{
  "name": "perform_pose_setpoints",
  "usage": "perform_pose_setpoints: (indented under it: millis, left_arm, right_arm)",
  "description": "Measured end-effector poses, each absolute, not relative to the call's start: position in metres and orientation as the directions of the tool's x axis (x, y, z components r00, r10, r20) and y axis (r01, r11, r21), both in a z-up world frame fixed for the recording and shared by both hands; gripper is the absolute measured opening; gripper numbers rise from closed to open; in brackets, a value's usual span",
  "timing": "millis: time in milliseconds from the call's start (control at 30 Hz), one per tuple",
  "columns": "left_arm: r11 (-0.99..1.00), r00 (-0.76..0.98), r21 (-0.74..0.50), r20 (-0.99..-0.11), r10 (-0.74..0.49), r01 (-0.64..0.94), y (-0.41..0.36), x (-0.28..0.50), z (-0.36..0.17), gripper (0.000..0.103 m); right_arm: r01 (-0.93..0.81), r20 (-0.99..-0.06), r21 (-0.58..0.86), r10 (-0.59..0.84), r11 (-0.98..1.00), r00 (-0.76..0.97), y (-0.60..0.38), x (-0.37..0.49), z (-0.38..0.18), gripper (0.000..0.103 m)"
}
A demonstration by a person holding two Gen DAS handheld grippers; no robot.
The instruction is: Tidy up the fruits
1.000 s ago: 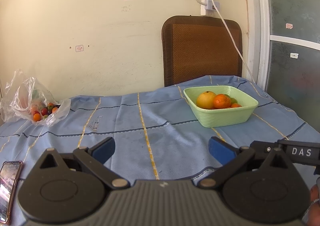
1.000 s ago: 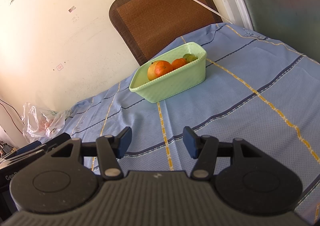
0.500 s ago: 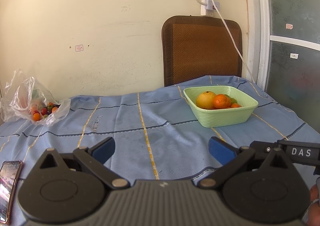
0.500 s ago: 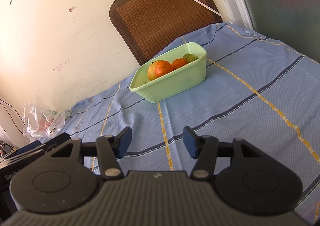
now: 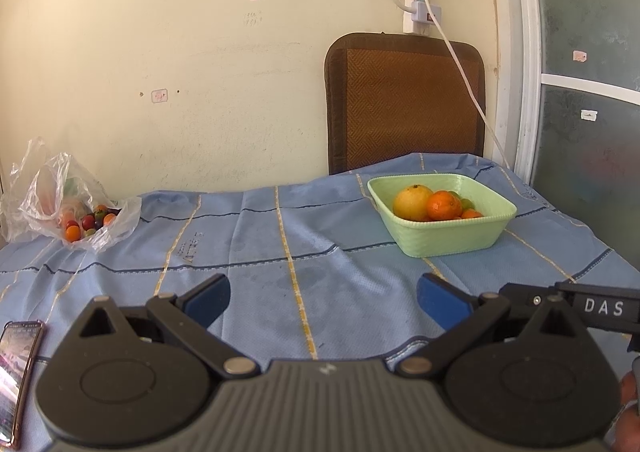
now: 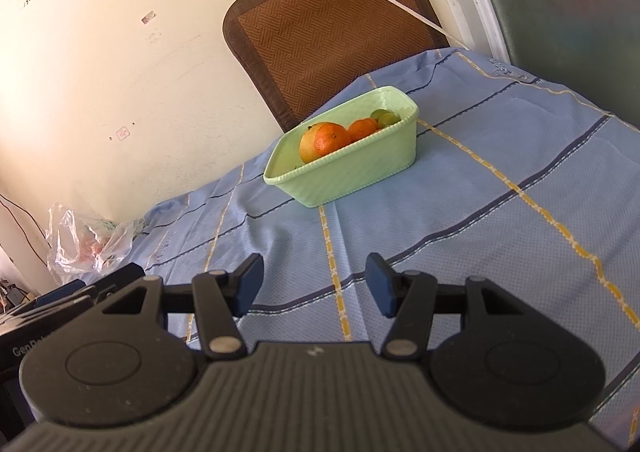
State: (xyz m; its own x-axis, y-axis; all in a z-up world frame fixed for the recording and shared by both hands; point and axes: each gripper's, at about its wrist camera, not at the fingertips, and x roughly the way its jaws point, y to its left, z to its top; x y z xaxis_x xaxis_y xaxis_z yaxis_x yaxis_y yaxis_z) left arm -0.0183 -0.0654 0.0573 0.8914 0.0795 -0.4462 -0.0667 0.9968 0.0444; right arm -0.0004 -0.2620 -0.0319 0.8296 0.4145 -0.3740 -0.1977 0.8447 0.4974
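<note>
A light green basket (image 5: 452, 242) stands on the blue tablecloth at the right and holds a yellow-orange fruit (image 5: 411, 202), oranges (image 5: 443, 205) and small green fruits. It also shows in the right wrist view (image 6: 352, 176). A clear plastic bag (image 5: 60, 204) with small red, orange and dark fruits (image 5: 90, 222) lies at the far left by the wall. My left gripper (image 5: 323, 300) is open and empty, low over the near cloth. My right gripper (image 6: 314, 284) is open and empty, well short of the basket.
A phone (image 5: 18, 368) lies at the near left edge of the table. A brown chair back (image 5: 404, 100) stands behind the table with a white cable (image 5: 464, 72) across it. The right gripper's body (image 5: 580, 308) reaches in at the left view's right edge.
</note>
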Motion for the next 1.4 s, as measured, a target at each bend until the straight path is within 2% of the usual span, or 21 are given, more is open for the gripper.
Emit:
perform_pose_setpoints:
  millis: [533, 1400]
  left_arm:
    - [0.991, 0.845, 0.058, -0.518, 0.134, -0.121, -0.057, -0.005, 0.047, 0.103]
    - [0.990, 0.812, 0.093, -0.566, 0.143, -0.109, -0.060, 0.002, 0.040, 0.103]
  right_arm:
    - [-0.203, -0.378, 0.494, 0.419, 0.845, 0.826, -0.260, 0.000, -0.031, 0.059]
    - [-0.212, -0.372, 0.470, 0.410, 0.857, 0.833, -0.258, -0.002, -0.031, 0.059]
